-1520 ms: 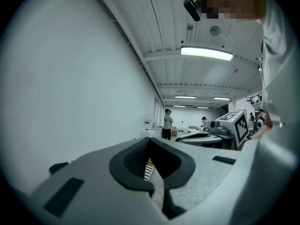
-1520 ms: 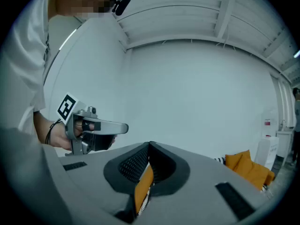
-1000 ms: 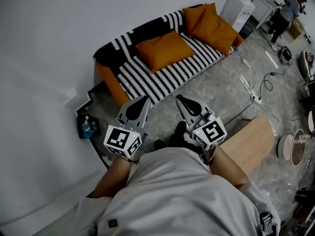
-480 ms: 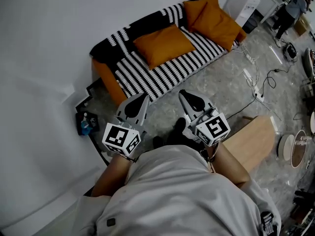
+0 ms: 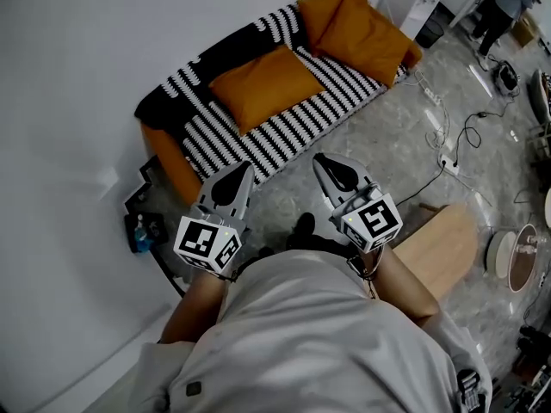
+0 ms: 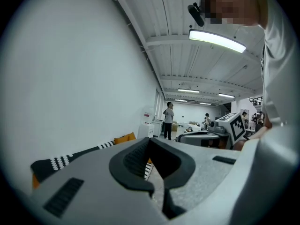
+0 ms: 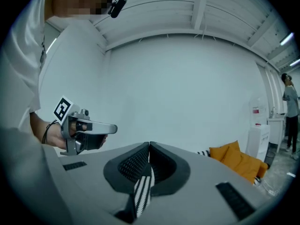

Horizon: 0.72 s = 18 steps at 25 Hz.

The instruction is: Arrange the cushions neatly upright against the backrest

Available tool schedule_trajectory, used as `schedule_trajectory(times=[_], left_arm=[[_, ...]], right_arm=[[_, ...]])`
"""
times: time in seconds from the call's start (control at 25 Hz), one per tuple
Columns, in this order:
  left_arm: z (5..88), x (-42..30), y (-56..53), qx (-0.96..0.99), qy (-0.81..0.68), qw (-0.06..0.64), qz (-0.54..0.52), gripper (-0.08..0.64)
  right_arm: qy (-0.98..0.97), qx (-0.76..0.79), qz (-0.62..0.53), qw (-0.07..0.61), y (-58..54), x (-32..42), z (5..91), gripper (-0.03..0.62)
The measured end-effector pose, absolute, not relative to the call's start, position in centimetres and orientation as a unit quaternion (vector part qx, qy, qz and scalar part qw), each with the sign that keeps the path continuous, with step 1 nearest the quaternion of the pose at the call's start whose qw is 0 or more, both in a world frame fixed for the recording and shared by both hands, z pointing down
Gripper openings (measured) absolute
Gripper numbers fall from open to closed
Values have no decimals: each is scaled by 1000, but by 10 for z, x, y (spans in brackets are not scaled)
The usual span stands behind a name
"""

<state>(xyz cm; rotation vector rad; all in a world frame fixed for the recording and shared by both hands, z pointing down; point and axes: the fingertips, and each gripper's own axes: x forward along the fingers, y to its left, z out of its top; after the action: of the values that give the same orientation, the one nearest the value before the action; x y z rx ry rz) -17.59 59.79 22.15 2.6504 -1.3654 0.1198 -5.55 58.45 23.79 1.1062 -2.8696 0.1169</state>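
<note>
Listing by size from the head view: sofa in a black-and-white striped cover, set along the white wall, spanning 10 to 1 o'clock. Light wooden table, 4 o'clock, on the grey stone-pattern floor. Pair of orange cushions, 1 o'clock, heaped at the sofa's far end, one overlapping the other, the rear one propped at the corner. Single orange cushion, 12 o'clock, lying flat on the middle of the seat with its far edge near the backrest, not upright. Left gripper, 7 o'clock, held out ahead of the person's body, jaws pressed together at the tips, nothing between them. Right gripper, 5 o'clock, level with the left one and apart from it, jaws likewise closed and empty; both well short of the sofa. Power strip with trailing cables, 3 o'clock, on the floor. Small blue item, 9 o'clock, beside the sofa's near end.
</note>
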Motion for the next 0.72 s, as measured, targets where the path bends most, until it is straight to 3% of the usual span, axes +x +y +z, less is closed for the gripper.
schedule_trajectory(times=[0.72], left_arm=[[219, -96, 522, 891, -446, 80, 28, 9]], right_arm=[[-932, 361, 29, 22, 517, 25, 233, 26]])
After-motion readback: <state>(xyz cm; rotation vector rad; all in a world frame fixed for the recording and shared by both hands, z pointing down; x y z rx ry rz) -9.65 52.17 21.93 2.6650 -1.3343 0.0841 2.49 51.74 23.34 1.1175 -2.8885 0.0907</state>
